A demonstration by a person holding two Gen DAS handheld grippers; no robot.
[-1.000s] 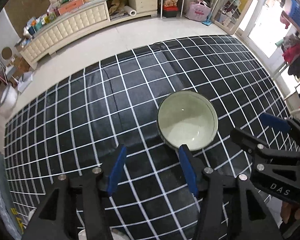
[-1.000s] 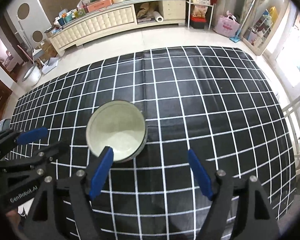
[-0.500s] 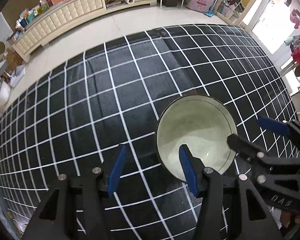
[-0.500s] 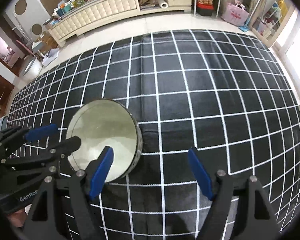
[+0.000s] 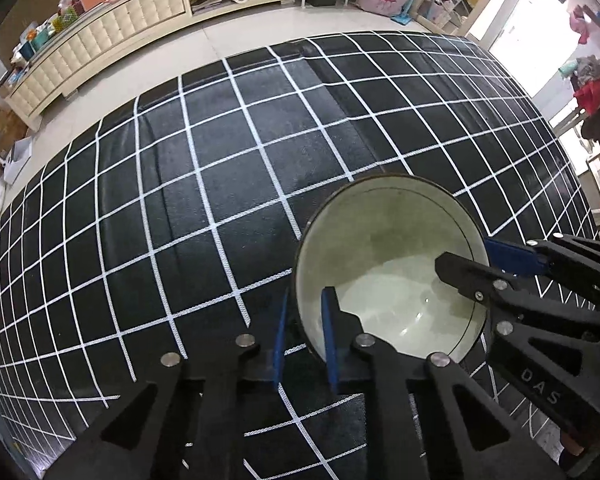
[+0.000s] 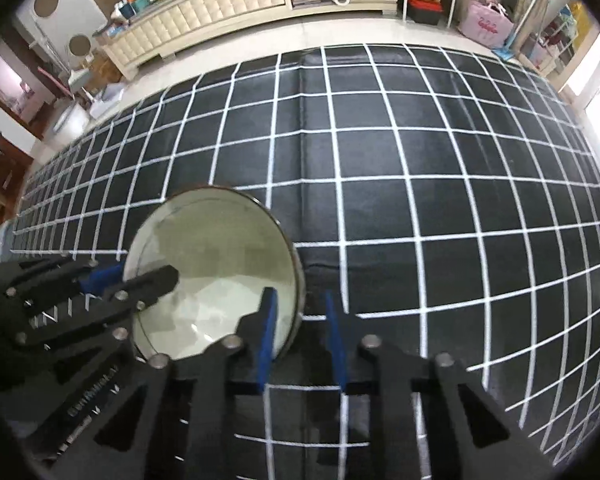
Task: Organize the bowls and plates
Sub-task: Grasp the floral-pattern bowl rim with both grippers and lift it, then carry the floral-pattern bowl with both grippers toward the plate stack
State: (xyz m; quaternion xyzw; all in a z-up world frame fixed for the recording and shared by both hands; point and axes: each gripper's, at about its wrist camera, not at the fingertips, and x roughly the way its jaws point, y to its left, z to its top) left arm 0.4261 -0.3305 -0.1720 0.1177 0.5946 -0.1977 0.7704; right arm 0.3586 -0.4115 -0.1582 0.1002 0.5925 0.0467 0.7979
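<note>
Left wrist view: left gripper point(image 5: 303, 334) jaws have just closed, now narrow, astride the bowl point(image 5: 388, 268) wall, 1 pad inside, 1 outside, apparently pinching its near-left rim. Right gripper point(image 6: 300, 334) likewise just closed narrow over the opposite rim; whether its outer pad touches is unclear. Bowl sits upright on the grid mat point(image 5: 220, 152), between both grippers. Judgement: a level 2-handed lift is next.
</note>
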